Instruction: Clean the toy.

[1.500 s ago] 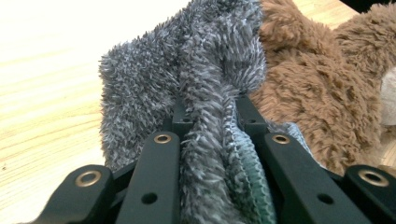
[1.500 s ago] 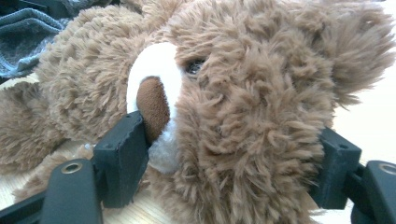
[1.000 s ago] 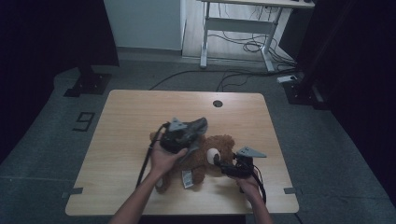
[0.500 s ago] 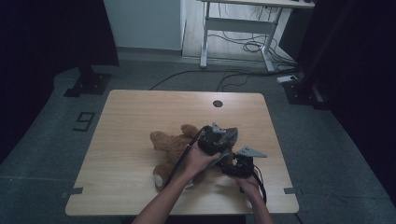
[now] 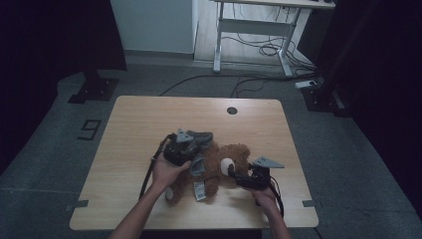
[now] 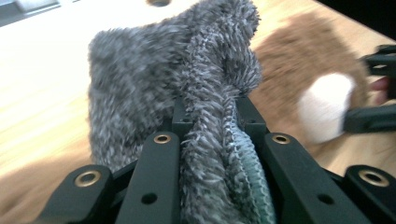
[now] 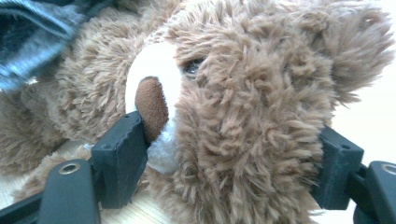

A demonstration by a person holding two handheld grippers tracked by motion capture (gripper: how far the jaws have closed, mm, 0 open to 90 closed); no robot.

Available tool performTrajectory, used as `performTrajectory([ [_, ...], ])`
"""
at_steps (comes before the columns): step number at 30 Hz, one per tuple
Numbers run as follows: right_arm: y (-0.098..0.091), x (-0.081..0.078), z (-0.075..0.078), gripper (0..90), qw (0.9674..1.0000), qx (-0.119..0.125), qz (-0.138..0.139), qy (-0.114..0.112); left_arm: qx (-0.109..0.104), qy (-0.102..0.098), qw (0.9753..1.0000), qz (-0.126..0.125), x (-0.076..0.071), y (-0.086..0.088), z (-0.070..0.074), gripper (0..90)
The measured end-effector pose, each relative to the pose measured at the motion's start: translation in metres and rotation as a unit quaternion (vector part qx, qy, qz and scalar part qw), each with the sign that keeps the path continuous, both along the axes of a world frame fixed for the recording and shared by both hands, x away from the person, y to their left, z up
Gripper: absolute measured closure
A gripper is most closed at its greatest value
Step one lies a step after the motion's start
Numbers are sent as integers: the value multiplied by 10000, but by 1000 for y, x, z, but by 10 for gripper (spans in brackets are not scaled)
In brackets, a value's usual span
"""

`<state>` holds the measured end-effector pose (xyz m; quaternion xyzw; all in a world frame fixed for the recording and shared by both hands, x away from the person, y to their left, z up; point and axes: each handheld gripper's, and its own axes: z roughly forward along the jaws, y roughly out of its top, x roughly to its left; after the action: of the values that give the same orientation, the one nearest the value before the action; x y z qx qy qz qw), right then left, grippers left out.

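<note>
A brown teddy bear point(image 5: 219, 167) lies on its back on the wooden table point(image 5: 139, 119), head toward the right. My right gripper point(image 5: 238, 177) is shut on the bear's head point(image 7: 243, 121), one jaw by the white muzzle point(image 7: 154, 93), the other behind the ear side. My left gripper point(image 5: 191, 149) hovers over the bear's body, shut on a fluffy grey cloth point(image 6: 187, 93) with a greenish edge, which bunches up between the jaws. The cloth point(image 5: 198, 164) hangs onto the bear's chest. The bear's head point(image 6: 317, 88) shows blurred beyond the cloth.
A white tag point(image 5: 199, 190) lies by the bear's leg. A round cable hole point(image 5: 232, 110) sits near the table's far edge. A white desk frame point(image 5: 254, 30) and floor cables point(image 5: 259, 50) stand beyond the table.
My left hand swung right over the bear's head with the cloth, then came back left over the bear's body. The right gripper kept still on the head.
</note>
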<state>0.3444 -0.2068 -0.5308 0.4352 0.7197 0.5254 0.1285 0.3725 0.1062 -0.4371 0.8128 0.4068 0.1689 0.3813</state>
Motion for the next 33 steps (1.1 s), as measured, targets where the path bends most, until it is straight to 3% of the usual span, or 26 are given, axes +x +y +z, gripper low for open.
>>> performTrajectory([
  [5, 0, 0, 0, 239, 10000, 14, -13, -5, -275, 322, 9988, 265, 8, 32, -10, 744],
  [12, 0, 0, 0, 239, 10000, 25, -12, -1, -226, 380, 9980, 460, 16, 42, -10, 743],
  [16, 0, 0, 0, 238, 10000, 27, -20, 1, -100, 438, 9984, 329, 27, 22, -4, 744],
  [24, 0, 0, 0, 238, 10000, 0, -9, -4, -39, 525, 9985, -174, 35, -43, -5, 744],
  [26, 0, 0, 0, 238, 10000, 3, -10, 1, -125, 582, 9979, -245, 36, -52, -7, 743],
  [29, 0, 0, 0, 238, 10000, -4, -7, -1, -55, 625, 9974, -363, 35, -64, -9, 743],
  [33, 0, 0, 0, 238, 10000, -28, 6, -8, -33, 652, 9972, -356, 34, -60, -10, 744],
])
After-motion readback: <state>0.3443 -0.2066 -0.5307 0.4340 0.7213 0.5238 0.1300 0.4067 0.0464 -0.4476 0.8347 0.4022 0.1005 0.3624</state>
